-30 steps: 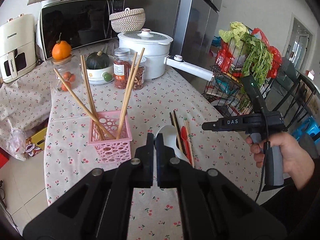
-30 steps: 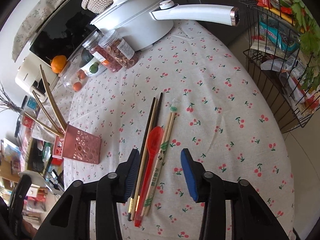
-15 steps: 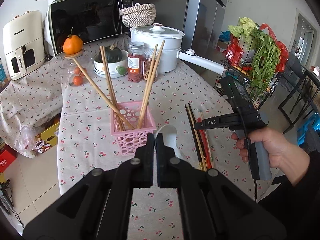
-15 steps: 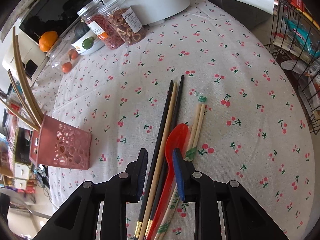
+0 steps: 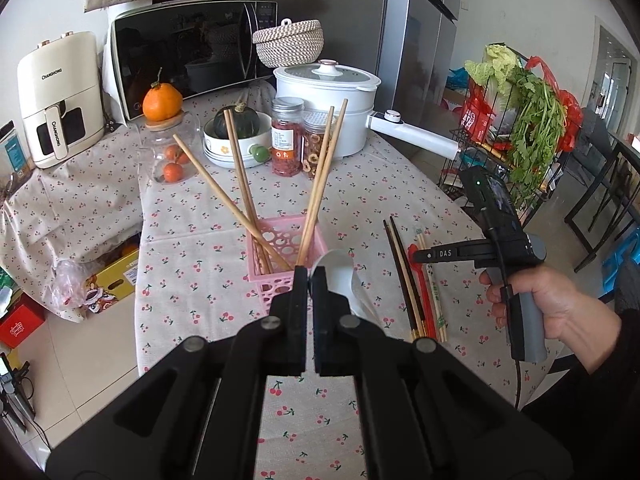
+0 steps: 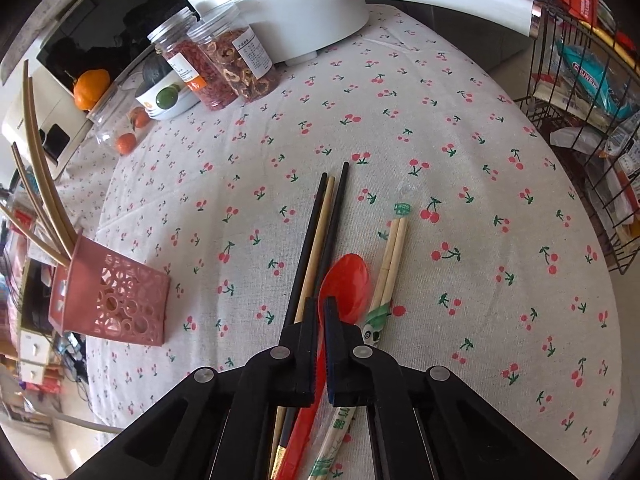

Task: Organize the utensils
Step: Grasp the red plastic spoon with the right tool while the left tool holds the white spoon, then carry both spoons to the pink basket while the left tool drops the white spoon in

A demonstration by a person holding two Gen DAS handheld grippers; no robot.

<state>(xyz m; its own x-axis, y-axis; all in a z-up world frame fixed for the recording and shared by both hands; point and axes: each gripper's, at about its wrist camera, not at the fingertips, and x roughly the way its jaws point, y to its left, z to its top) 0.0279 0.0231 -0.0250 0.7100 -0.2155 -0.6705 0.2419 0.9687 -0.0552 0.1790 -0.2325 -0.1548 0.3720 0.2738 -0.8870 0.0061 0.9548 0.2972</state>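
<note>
Left wrist view: your left gripper (image 5: 309,276) has neared the pink basket (image 5: 280,258), fingers pinching a light, slick white spoon (image 5: 336,270) at 12 o'clock.
Right wrist view: your right gripper (image 6: 320,308) has closed; fingers pinch the red spoon (image 6: 346,282)'s stiff neck on the tabletop (image 6: 460,160).
</note>
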